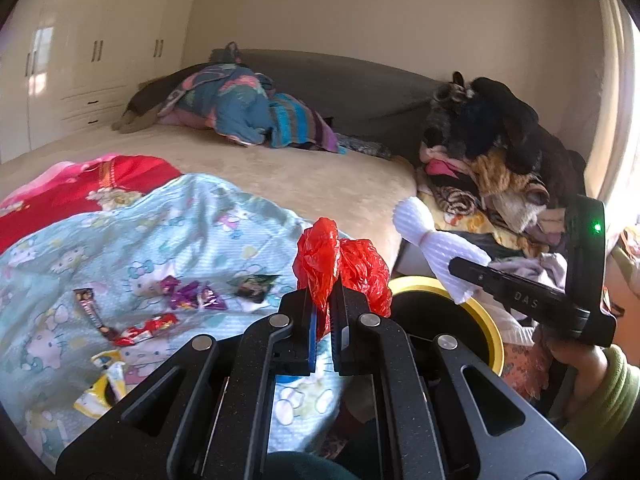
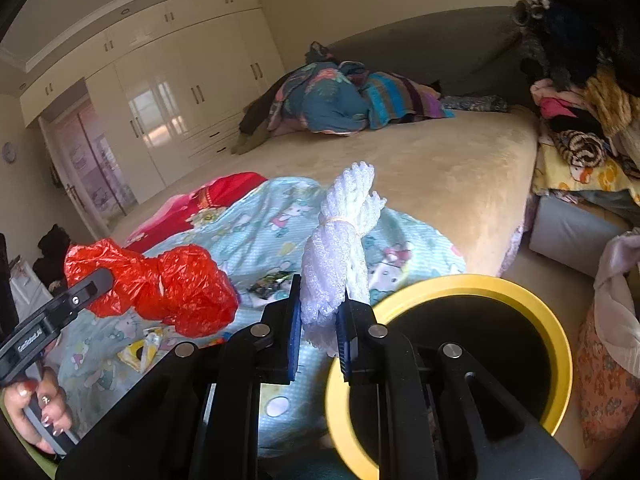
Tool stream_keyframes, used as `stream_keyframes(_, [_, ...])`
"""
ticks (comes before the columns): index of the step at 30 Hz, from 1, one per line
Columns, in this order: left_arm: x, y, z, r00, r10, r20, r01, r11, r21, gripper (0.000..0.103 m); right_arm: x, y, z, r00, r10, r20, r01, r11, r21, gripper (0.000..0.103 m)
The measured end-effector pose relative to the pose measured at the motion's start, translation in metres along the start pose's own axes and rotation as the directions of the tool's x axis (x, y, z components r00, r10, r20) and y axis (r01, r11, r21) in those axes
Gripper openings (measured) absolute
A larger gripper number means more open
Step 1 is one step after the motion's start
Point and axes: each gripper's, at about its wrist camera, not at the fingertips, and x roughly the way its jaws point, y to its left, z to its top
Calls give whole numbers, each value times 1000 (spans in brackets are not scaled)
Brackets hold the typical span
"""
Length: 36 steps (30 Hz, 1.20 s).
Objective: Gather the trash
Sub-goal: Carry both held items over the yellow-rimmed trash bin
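Closest to the left wrist camera, the left gripper (image 1: 324,312) has its blue pads pinched tight on a crumpled red plastic bag (image 1: 340,268), which sticks up above the fingertips. Closest to the right wrist camera, the right gripper (image 2: 320,320) is clamped narrowly on a white foam net bundle (image 2: 340,248) tied round the middle with a thin band; the bundle stands upright between the pads.

Just past the right gripper, below and to its right, is a round bin with a yellow rim (image 2: 472,284) and a dark inside. Both held pieces hang near the bin, neither inside it. A hand (image 2: 38,408) with painted nails grips the left gripper's handle at the lower left of the right wrist view.

Beyond the grippers lies a pale blue cartoon blanket (image 1: 132,248) on the bed (image 1: 312,176). Scattered on it are several wrappers: a brown stick wrapper (image 1: 92,312), a red wrapper (image 1: 148,330), purple wrappers (image 1: 192,294), a dark wrapper (image 1: 254,286) and a yellow packet (image 1: 106,388). A red blanket (image 1: 88,188) lies beside the blue one.

Farther off, a heap of colourful bedding (image 1: 248,108) sits at the far end of the bed, and a pile of clothes (image 1: 492,148) rises to the right. White wardrobes (image 2: 184,80) line the far wall.
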Motion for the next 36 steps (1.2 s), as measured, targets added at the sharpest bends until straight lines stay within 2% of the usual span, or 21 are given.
stream_keyframes(16, [37, -61, -16, 995, -72, -73, 79, 992, 100, 3, -18, -45, -17, 998, -64, -18, 65, 996, 62, 15])
stream_keyframes(33, [93, -105, -45, 972, -102, -211, 137, 978, 155, 3, -15, -95, -45, 990, -114, -87, 124, 985, 118, 15])
stream_keyframes(36, [106, -112, -49, 965, -107, -238, 148, 975, 163, 3, -10, -104, -50, 988, -102, -117, 116, 985, 127, 15])
